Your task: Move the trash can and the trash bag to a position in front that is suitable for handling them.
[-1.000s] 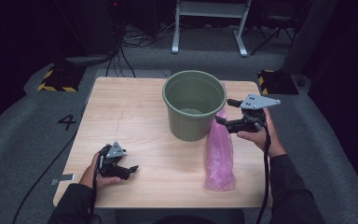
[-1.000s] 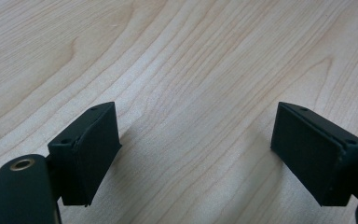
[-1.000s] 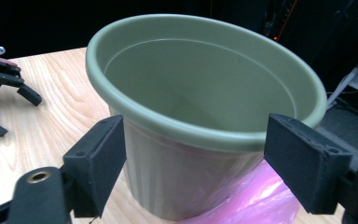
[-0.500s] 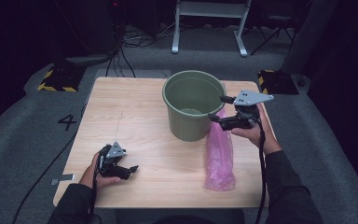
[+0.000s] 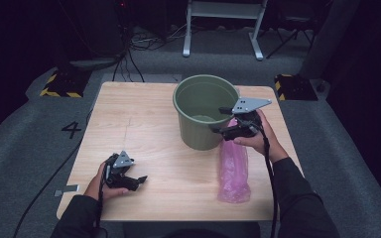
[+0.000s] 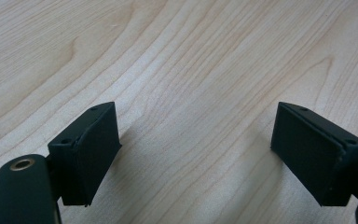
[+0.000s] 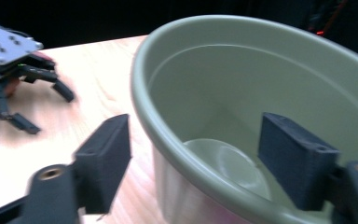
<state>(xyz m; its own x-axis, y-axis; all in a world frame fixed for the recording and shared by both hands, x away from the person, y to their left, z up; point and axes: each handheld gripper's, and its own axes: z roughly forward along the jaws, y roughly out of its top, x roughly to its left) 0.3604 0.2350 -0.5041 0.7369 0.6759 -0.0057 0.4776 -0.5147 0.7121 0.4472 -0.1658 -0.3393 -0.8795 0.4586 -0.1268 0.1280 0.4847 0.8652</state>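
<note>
Risk: right claw [image 5: 222, 121] straddles the rim of the green bucket [image 5: 206, 111], one jaw inside, one outside. If it closes off-centre or pulls sideways, the light bucket could tip or skid across the desk [image 5: 144, 129]. It looks empty, so little weight holds it down. A second risk is the pink plastic bag [image 5: 233, 171], which lies just at the bucket's 5 o'clock, under the right hand; a dragged bucket or sleeve could snag it and sweep it toward the desk's near edge.

Right claw: wide open, nothing gripped; in the right gripper view the bucket wall [image 7: 205, 172] passes between the jaws, and contact can't be told.

Left claw [image 5: 133, 182]: wide open, holding nothing, low over bare wood at the desk's 7 o'clock corner, well apart from the bucket. The bucket stands upright at the desk's 1 o'clock.
</note>
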